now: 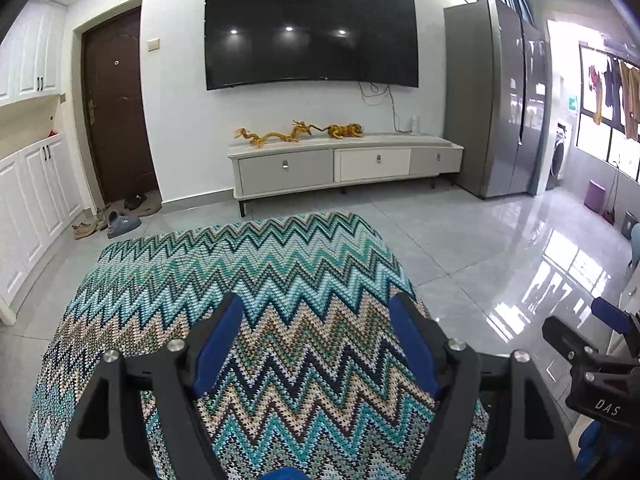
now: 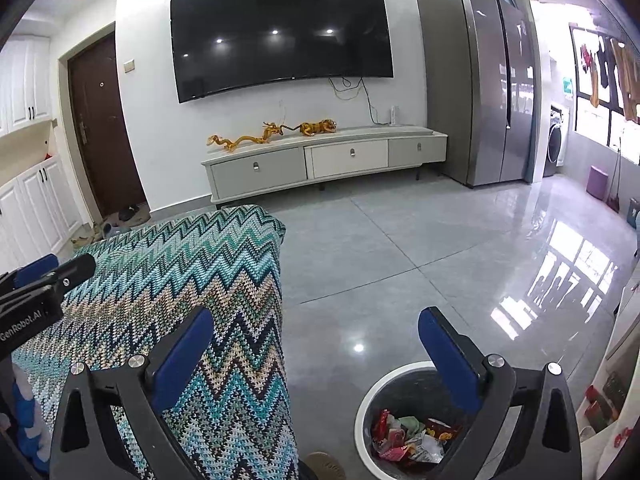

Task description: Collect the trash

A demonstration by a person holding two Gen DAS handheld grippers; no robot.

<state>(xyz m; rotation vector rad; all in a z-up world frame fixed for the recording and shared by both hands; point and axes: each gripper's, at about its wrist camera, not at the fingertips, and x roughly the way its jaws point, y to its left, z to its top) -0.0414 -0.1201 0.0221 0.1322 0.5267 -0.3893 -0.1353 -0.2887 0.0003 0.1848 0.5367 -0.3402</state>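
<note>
Both of our grippers hang with fingers spread wide and nothing between them. Our left gripper (image 1: 316, 312) hovers over the zigzag-knit blanket (image 1: 248, 280). Our right gripper (image 2: 316, 332) sits beside that blanket's edge, above the grey floor (image 2: 400, 248). Just below its right finger stands the white-rimmed bin (image 2: 372, 396), where the trash (image 2: 404, 436), crumpled wrappers in red and white, lies inside.

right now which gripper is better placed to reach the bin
Right. The right gripper hangs open with the bin just below its right finger, wrappers showing inside. The left gripper, also open and empty, is over the zigzag cloth, away from the bin.
</note>
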